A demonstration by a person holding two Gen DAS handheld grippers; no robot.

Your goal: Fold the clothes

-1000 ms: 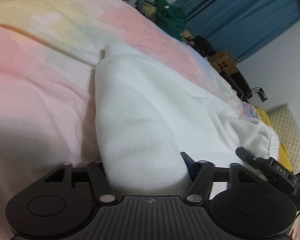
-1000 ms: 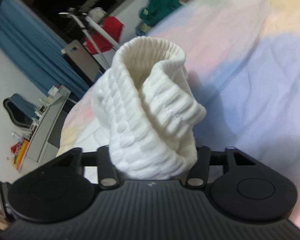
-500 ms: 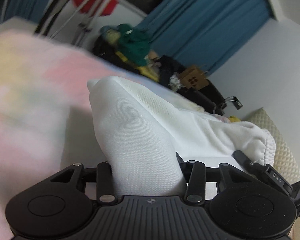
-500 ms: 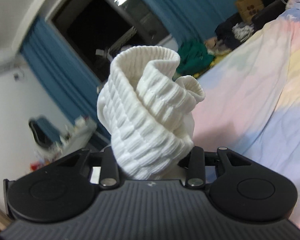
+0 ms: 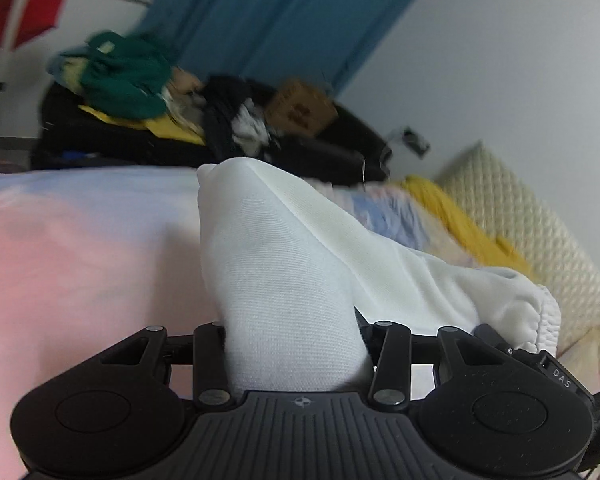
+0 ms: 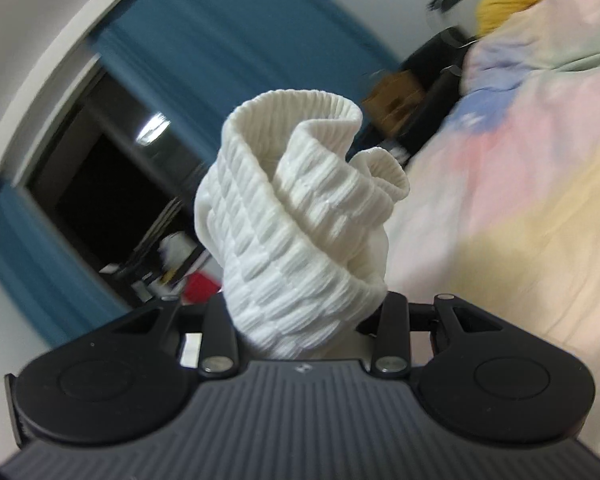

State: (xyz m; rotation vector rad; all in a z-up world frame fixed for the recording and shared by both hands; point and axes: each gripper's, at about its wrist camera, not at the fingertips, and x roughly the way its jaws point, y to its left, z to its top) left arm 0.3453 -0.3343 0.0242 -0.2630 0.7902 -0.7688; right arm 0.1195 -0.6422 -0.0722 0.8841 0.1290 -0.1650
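The white sock [image 5: 284,280] is stretched between the two claws and held above the bed. In the left wrist view its smooth-knit foot end rises out of the left claw [image 5: 296,356], long axis running away from the camera toward a rounded tip near the far edge of the bed, while a second fold of it trails off to the right and ends in a gathered ribbed edge beside the right claw's black body [image 5: 556,364]. The left claw is closed tight on the sock, the cloth filling the whole gap between its fingers [image 5: 210,356]. In the right wrist view the ribbed cuff [image 6: 300,208] stands up out of the right claw [image 6: 304,332], its open mouth pointing up and away, the rim curled into two loose lobes; this claw too is clamped on the sock, with cloth packed between the fingers [image 6: 219,336]. Below lies the bed's pastel pink, yellow and blue cover [image 5: 80,248]. Past the bed are a yellow cloth [image 5: 456,216] by a quilted cream headboard [image 5: 512,208], a pile of dark and green clothes [image 5: 124,80], a brown cardboard box [image 5: 300,108], blue curtains [image 5: 280,12] and a dark window [image 6: 112,160].
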